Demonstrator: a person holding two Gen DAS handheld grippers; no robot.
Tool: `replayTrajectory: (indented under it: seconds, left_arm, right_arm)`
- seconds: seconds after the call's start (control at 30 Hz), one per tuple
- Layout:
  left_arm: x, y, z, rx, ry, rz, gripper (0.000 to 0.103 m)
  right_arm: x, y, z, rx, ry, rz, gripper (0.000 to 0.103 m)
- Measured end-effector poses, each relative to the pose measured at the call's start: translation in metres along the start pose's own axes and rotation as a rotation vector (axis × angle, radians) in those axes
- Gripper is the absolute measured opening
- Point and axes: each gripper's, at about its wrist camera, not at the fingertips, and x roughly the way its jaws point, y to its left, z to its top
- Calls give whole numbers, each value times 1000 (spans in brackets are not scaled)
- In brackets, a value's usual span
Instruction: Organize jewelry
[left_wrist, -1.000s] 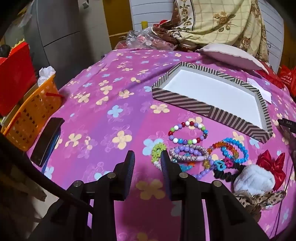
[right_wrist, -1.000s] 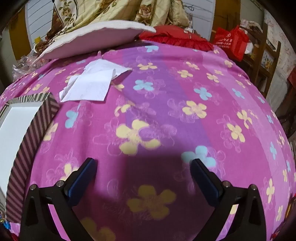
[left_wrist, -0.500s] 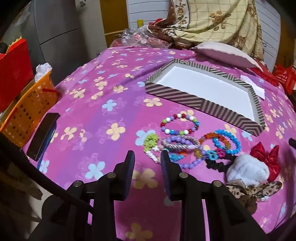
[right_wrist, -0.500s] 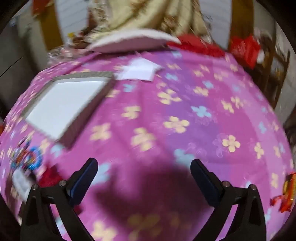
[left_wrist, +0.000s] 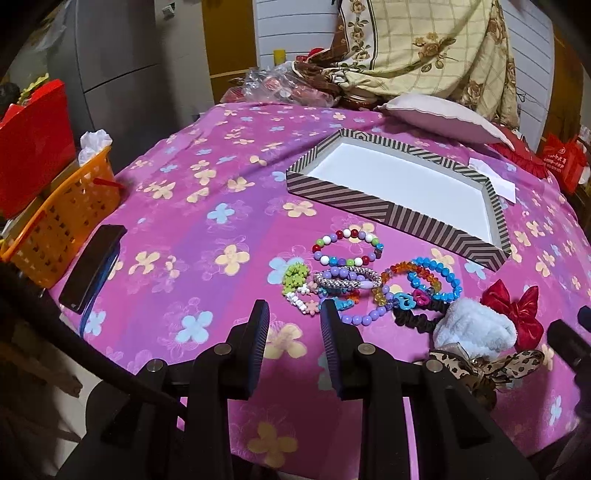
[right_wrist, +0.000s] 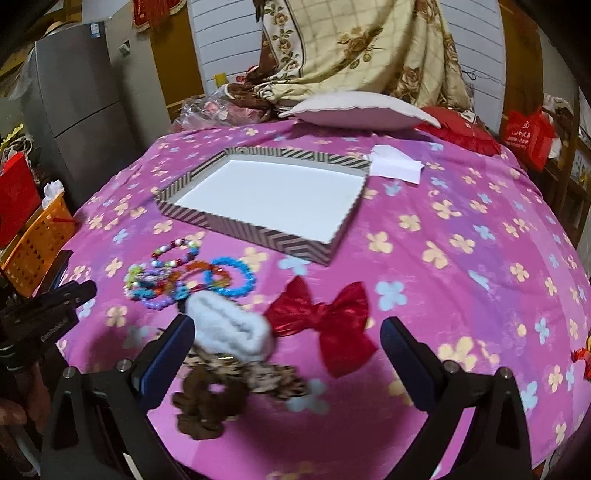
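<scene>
A heap of bead bracelets (left_wrist: 347, 275) lies on the pink flowered bedspread, in front of an empty striped tray (left_wrist: 391, 216) with a white floor. My left gripper (left_wrist: 293, 326) hovers just short of the heap, open, with only cloth between its fingers. To the right lie a black scrunchie (left_wrist: 417, 319), a white fluffy scrunchie (right_wrist: 229, 325), a red bow (right_wrist: 332, 317), a leopard-print tie (right_wrist: 258, 373) and a brown scrunchie (right_wrist: 207, 410). My right gripper (right_wrist: 288, 332) stands wide open above the white scrunchie and the bow, gripping nothing. The tray (right_wrist: 258, 230) lies beyond them.
An orange basket (left_wrist: 55, 221) and a dark flat case (left_wrist: 92, 266) sit at the bed's left edge. White paper (right_wrist: 395, 166) lies by the tray's far corner, with a pillow (right_wrist: 354, 109) and a piled blanket behind. Bare bedspread stretches to the right.
The right gripper swung left and back from bare bedspread, so the tray, bracelets and hair ties came into its view. The left gripper drew back a little from the bracelets.
</scene>
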Motion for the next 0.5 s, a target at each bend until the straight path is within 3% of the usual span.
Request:
replayTrajectory:
  seconds: [0.5]
  left_arm:
    - [-2, 4, -2, -15, 0, 2, 25]
  right_arm:
    - [-3, 16, 1, 14, 5, -23, 102]
